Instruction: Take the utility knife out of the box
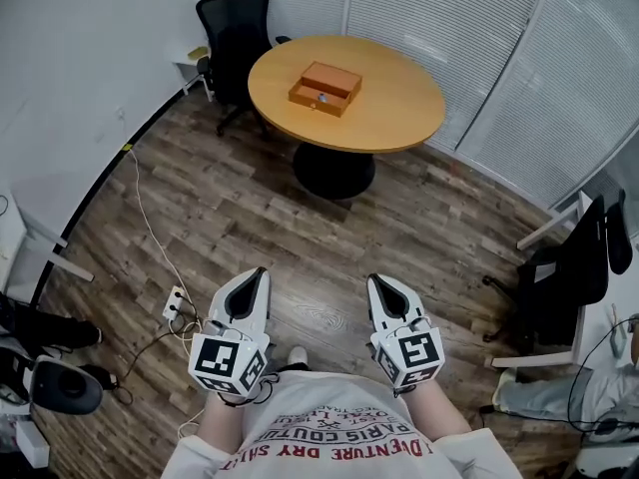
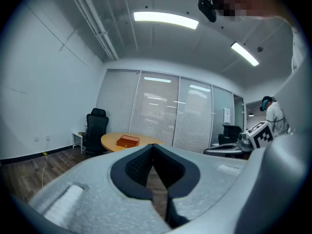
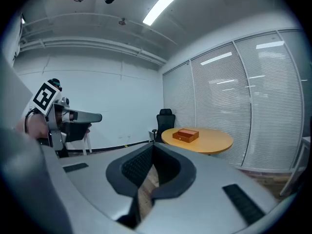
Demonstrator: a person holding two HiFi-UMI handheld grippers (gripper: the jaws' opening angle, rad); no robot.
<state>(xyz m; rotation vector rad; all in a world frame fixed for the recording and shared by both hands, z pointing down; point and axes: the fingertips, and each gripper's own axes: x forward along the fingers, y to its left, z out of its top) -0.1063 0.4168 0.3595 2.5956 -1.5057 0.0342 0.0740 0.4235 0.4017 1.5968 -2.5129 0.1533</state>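
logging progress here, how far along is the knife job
Done: nothing visible. The box sits on the table across the room, and no knife shows. In hand: nothing; the left gripper and right gripper have their jaws together and empty, over the floor short of the table. Left: reach the table, get into the box, take the knife out.
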